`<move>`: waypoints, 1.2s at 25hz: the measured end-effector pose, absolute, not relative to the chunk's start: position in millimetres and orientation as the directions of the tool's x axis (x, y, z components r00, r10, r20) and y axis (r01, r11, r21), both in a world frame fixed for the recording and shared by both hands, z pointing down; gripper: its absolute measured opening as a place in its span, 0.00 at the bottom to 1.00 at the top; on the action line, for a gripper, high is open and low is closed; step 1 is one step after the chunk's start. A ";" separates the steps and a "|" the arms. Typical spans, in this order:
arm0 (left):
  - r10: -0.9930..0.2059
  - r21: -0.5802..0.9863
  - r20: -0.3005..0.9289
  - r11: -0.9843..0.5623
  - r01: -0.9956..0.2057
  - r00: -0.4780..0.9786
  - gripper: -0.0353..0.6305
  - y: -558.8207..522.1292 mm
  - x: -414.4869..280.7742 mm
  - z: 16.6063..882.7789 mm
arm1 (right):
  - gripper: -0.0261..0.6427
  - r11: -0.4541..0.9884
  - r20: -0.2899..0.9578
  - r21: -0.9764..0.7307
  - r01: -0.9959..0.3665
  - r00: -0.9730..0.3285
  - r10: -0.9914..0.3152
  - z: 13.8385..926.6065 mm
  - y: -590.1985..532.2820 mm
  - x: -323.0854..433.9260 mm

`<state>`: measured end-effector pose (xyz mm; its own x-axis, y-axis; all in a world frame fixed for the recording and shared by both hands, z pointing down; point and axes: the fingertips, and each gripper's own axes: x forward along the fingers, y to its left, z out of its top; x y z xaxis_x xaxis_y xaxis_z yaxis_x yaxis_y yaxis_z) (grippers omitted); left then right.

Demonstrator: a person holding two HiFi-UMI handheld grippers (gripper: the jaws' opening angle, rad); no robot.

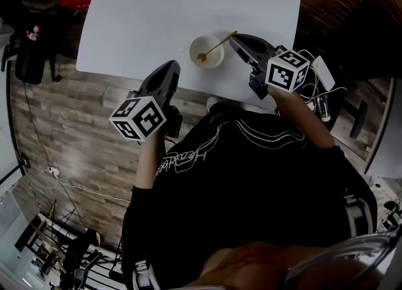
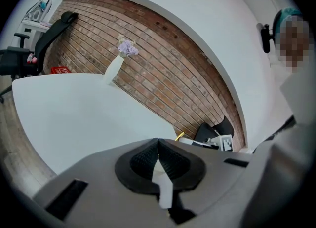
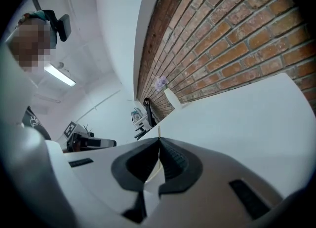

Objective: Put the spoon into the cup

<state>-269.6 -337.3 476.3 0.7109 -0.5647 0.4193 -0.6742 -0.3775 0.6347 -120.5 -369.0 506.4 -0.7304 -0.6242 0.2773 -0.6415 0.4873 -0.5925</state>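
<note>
Gold spoon point(image 1: 217, 45) sits bowl-end down in white cup point(image 1: 217, 60) on table point(image 1: 157, 12). R gripper point(image 3: 159, 139) pinches handle tip. L gripper point(image 2: 157, 141) jaws pressed together, empty, near cup.

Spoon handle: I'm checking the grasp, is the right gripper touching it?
Touching. The right gripper view shows the right gripper shut on the thin gold handle of the spoon; the head view puts the handle's end at its tip.

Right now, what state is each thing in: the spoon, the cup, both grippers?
spoon: bowl in the cup, handle leaning out over the rim.
cup: upright on the table, holding the spoon.
left gripper: shut, empty.
right gripper: shut on the spoon's handle end.
</note>
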 end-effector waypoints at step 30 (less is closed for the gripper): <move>-0.583 0.641 0.436 -0.333 -0.692 0.685 0.06 -325.5 -274.6 486.0 | 0.08 0.509 0.271 -0.588 -0.628 -0.746 -0.608 515.7 -360.5 -114.9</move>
<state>-274.6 -325.5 486.0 0.6852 -0.5831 0.4365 -0.6916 -0.3328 0.6410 -114.9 -360.5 515.7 -0.7462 -0.6080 0.2712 -0.6285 0.5090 -0.5882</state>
